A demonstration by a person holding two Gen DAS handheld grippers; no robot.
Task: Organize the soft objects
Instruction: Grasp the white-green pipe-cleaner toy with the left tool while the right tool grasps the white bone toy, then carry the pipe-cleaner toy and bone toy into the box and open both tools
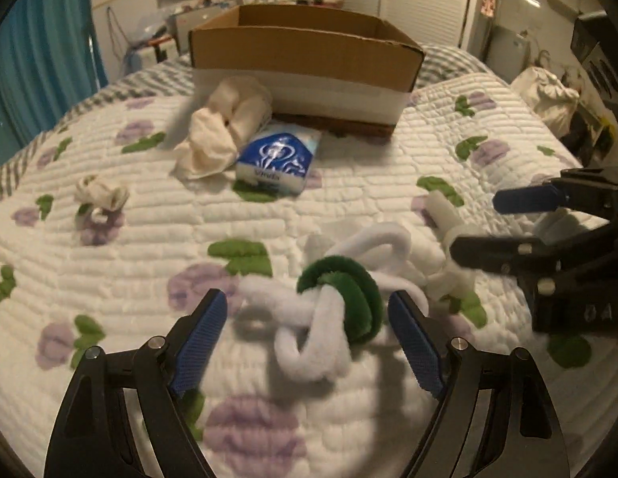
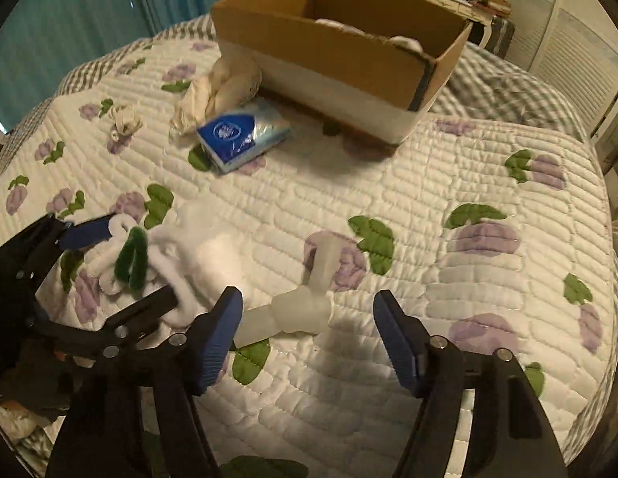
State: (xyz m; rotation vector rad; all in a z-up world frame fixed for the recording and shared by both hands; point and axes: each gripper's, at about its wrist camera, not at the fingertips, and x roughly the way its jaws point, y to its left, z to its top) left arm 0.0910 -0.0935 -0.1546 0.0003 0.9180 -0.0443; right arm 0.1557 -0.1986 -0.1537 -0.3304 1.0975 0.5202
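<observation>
Your left gripper (image 1: 307,312) is spread wide and sits low over the quilt (image 1: 348,199), its blue pads (image 1: 201,342) on either side of the rope toy (image 1: 332,302), a knot of white and green fuzzy loops; the right pad lies just beside the green loop, but you cannot tell from the blur whether either pad touches it. From the right wrist view the same toy (image 2: 133,259) shows at the far left, bracketed by the left gripper's fingers. Your right gripper (image 2: 309,318) is also apart and holds nothing; it hangs above a pale, translucent piece (image 2: 301,302) shaped like a branching tube that lies on the quilt (image 2: 428,207) between and just ahead of its fingers. Farther back on the bed stands the box (image 1: 305,51), open at the top, with white soft things (image 2: 404,42) partly visible inside over the rim in the right wrist view. Against the box's front left corner rests a cream cloth bundle (image 1: 221,127), and touching that bundle is a blue tissue pack (image 1: 279,159), lying flat near the box. A small knotted cream scrap (image 1: 99,195) lies by itself well to the left of the bundle. Teal curtains (image 1: 42,51) hang behind the bed.
</observation>
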